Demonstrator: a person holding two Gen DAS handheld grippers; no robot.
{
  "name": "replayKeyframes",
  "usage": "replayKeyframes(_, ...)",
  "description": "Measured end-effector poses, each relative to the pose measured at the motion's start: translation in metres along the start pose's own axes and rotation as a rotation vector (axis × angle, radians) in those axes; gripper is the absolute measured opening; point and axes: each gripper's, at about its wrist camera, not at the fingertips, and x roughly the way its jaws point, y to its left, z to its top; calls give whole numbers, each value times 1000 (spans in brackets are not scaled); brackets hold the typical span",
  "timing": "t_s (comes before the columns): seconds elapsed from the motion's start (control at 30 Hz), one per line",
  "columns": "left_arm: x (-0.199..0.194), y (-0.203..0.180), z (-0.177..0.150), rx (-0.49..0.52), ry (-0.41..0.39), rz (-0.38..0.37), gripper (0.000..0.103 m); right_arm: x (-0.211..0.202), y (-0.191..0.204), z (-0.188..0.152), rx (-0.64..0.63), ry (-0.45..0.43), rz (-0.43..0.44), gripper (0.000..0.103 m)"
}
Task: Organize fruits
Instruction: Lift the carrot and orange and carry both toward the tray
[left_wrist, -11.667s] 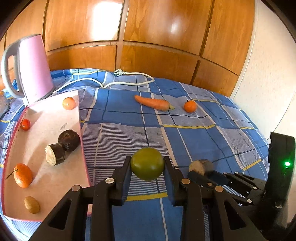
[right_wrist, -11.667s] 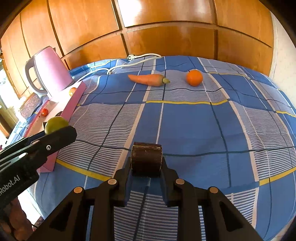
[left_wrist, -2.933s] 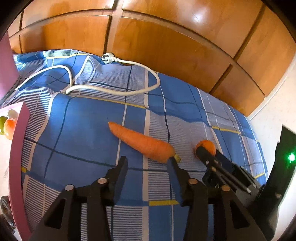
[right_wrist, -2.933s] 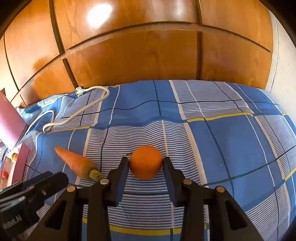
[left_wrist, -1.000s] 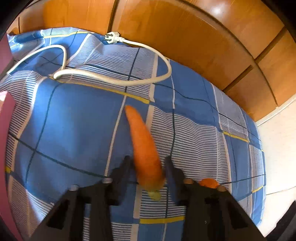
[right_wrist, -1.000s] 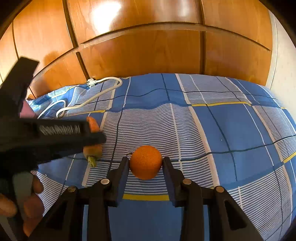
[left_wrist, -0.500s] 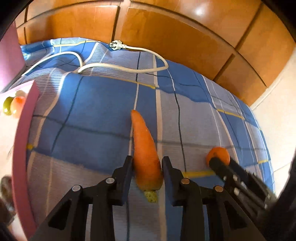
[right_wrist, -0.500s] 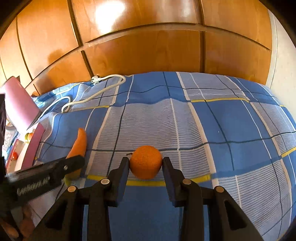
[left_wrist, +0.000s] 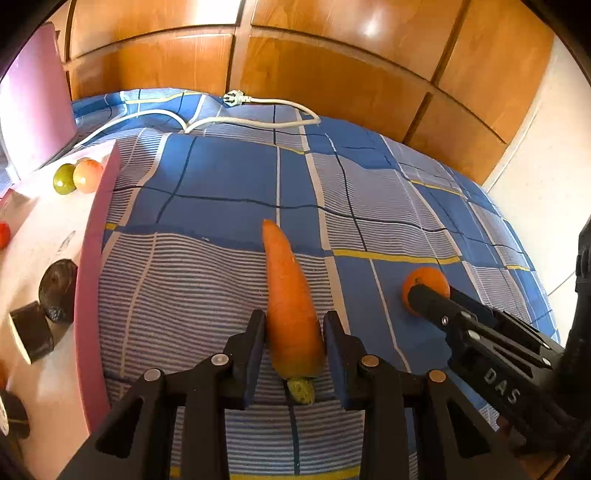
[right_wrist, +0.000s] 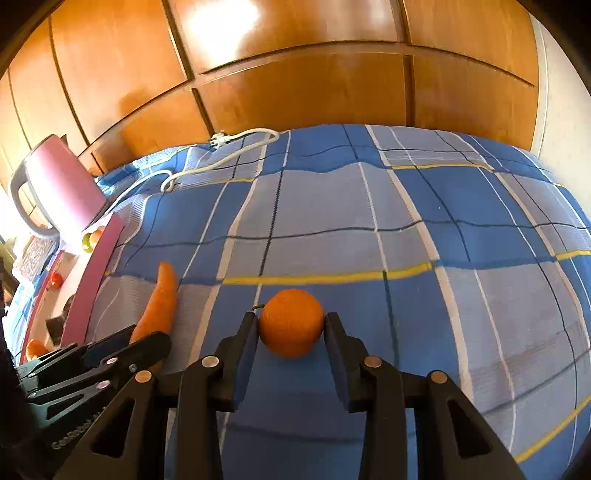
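Observation:
My left gripper (left_wrist: 293, 350) is shut on an orange carrot (left_wrist: 290, 306), gripped near its thick stem end, tip pointing away, above the blue checked cloth (left_wrist: 221, 177). My right gripper (right_wrist: 290, 339) is shut on a round orange (right_wrist: 291, 322) and holds it above the cloth; the orange also shows at the right in the left wrist view (left_wrist: 424, 284). The carrot shows at the left in the right wrist view (right_wrist: 159, 302). A pink tray (left_wrist: 98, 236) at the left holds a green fruit (left_wrist: 63, 178), a peach-coloured fruit (left_wrist: 88, 175) and dark cut pieces (left_wrist: 55, 288).
A pink kettle (right_wrist: 59, 188) stands behind the tray at the far left. A white power cord (left_wrist: 240, 114) with its plug lies on the cloth near the wooden wall panels (left_wrist: 332, 66). A white wall (left_wrist: 546, 147) is at the right.
Both grippers have pulled back and toward the pink tray, each still holding its item. The tray and its fruits have come further into view at the left.

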Motion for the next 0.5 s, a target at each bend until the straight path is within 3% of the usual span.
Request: replayKeyframes(0.5,-11,0,-18,16,3,-12,30,-24,18,-29,-15,6,9,37)
